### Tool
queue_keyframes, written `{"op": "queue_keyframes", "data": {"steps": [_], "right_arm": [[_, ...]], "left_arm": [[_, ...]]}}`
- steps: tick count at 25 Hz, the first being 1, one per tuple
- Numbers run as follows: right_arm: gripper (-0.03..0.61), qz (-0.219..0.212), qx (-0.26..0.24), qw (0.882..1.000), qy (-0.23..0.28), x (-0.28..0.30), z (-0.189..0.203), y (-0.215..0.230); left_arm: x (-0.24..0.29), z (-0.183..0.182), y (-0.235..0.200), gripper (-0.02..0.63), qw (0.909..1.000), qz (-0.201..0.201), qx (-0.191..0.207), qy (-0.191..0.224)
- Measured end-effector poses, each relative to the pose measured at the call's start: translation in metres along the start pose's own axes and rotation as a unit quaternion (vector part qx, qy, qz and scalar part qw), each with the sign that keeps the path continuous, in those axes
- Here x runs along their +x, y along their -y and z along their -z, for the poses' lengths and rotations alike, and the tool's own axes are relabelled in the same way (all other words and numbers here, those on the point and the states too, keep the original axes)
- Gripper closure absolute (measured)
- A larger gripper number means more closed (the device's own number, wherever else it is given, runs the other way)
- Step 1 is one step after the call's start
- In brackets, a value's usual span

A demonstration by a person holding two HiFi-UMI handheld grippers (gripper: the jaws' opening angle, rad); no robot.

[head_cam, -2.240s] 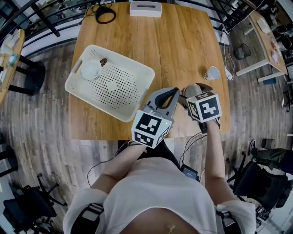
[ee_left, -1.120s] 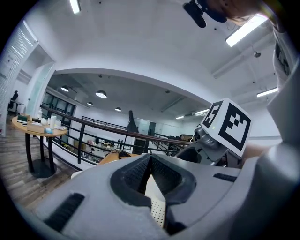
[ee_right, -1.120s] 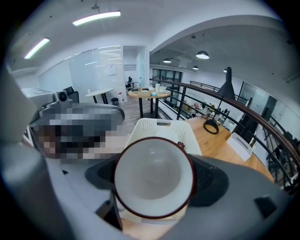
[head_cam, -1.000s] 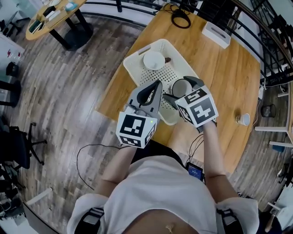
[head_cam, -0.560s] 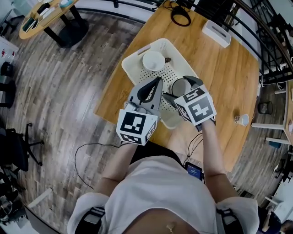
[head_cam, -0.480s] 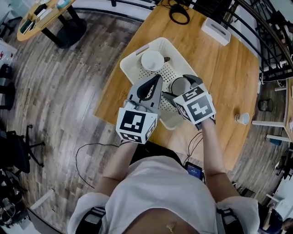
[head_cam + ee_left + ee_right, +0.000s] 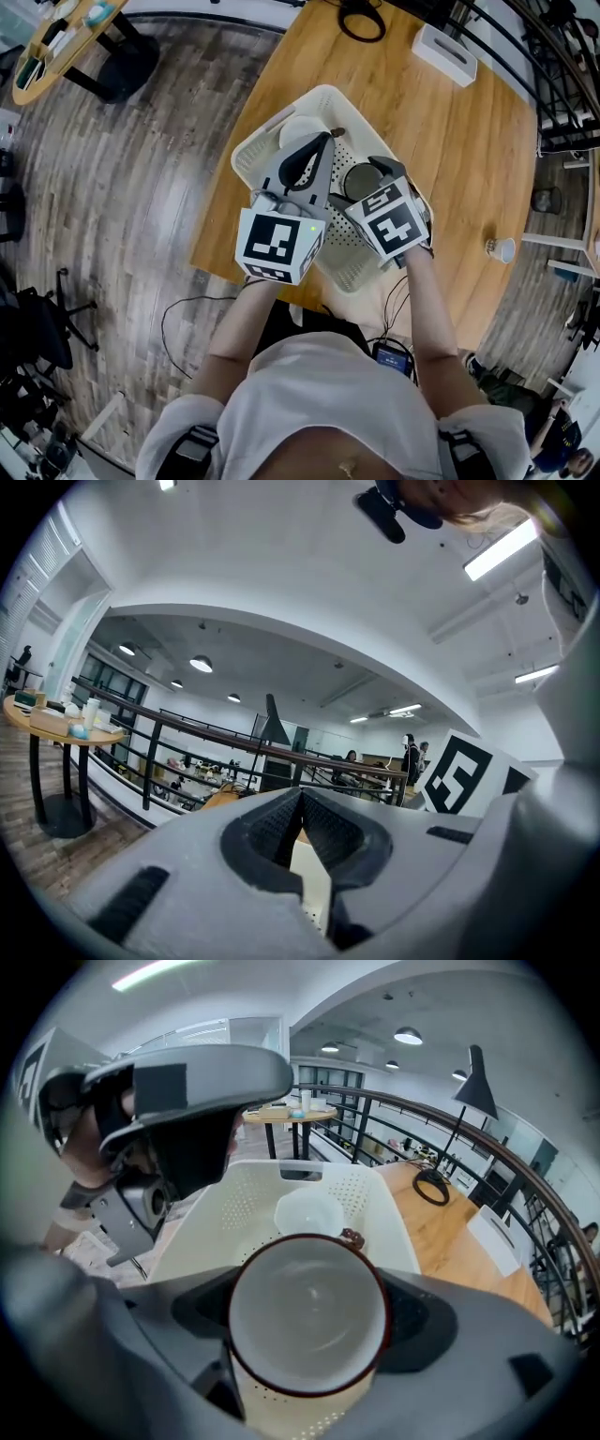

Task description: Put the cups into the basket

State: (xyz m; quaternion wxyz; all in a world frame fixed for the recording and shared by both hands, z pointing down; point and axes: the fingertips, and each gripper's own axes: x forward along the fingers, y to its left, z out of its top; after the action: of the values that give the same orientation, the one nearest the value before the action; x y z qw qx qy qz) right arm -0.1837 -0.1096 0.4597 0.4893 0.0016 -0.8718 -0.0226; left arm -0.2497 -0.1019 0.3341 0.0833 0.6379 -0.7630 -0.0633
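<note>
My right gripper [image 7: 362,184] is shut on a white cup with a dark red rim [image 7: 307,1312], held upright over the white perforated basket [image 7: 251,146]. Its mouth faces the right gripper view's camera and it looks empty. Another white cup [image 7: 296,131] stands in the basket's far corner, and a small brown object [image 7: 352,1237] lies beside it. My left gripper [image 7: 325,141] hovers over the basket just left of the held cup, shut with nothing between its jaws [image 7: 300,794]. A third small cup [image 7: 500,248] lies on the wooden table [image 7: 469,159] far to the right.
A black coiled cable [image 7: 359,17] and a white box [image 7: 443,53] sit at the table's far end. The basket lies at the table's left corner, close to the edge. A round side table [image 7: 56,42] stands on the floor to the left, and a black railing [image 7: 450,1119] runs behind.
My right gripper has carried the red-rimmed cup from the table's front edge to above the basket. The left gripper moved along beside it. The head view has swung left.
</note>
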Motion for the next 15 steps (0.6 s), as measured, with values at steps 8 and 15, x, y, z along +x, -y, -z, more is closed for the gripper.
{"op": "queue_keyframes", "data": {"steps": [8, 15], "right_arm": [[0.150, -0.014, -0.003, 1.000, -0.025, 0.034, 0.004, 0.012], [0.150, -0.018, -0.017, 0.999, -0.042, 0.060, 0.009, 0.017]], "left_arm": [[0.042, 0.012, -0.012, 0.606, 0.9999, 0.009, -0.007, -0.009], [0.054, 0.036, -0.028, 0.606, 0.9992, 0.004, -0.022, -0.032]]}}
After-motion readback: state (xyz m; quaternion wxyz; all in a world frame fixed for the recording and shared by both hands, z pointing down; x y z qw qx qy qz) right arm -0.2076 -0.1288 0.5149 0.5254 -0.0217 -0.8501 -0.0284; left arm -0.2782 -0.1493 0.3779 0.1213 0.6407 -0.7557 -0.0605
